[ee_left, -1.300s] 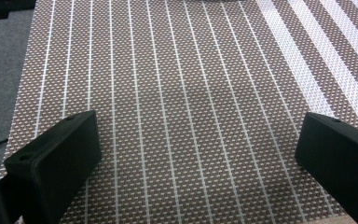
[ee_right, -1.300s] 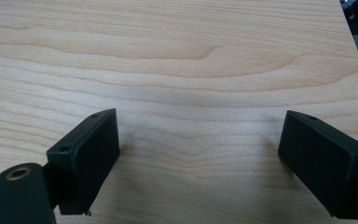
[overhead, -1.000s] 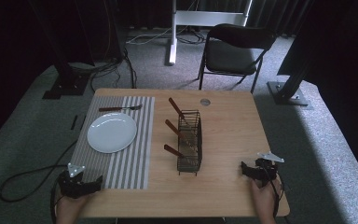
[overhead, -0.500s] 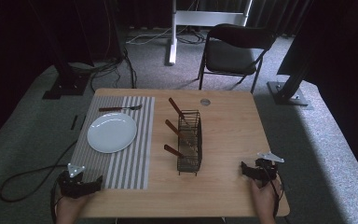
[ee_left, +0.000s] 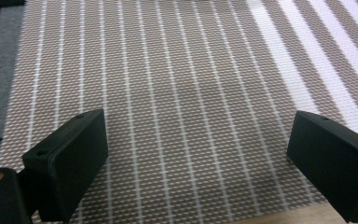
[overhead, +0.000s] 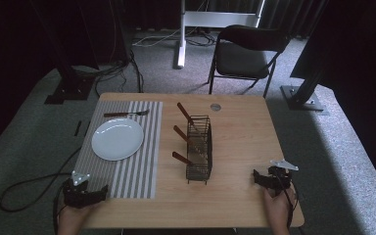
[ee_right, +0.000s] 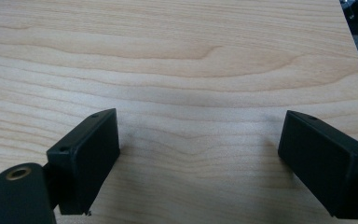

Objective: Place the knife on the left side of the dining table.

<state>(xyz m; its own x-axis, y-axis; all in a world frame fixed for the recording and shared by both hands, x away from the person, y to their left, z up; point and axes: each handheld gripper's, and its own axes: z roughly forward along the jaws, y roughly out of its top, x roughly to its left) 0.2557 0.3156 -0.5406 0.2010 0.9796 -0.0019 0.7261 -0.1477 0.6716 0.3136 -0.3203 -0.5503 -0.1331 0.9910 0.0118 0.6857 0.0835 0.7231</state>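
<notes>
A studio or lab set up for recording, not a home: a lone wooden table (overhead: 235, 142) stands on grey carpet (overhead: 39, 137), ringed by black curtains (overhead: 44, 29), stand bases (overhead: 303, 95) and trailing cables (overhead: 122, 68), with a folding chair (overhead: 247, 54) on the far side.

A wooden table (overhead: 245, 132) carries a striped placemat (overhead: 142, 161) at its left and a wire basket (overhead: 199, 156) near its middle.
</notes>
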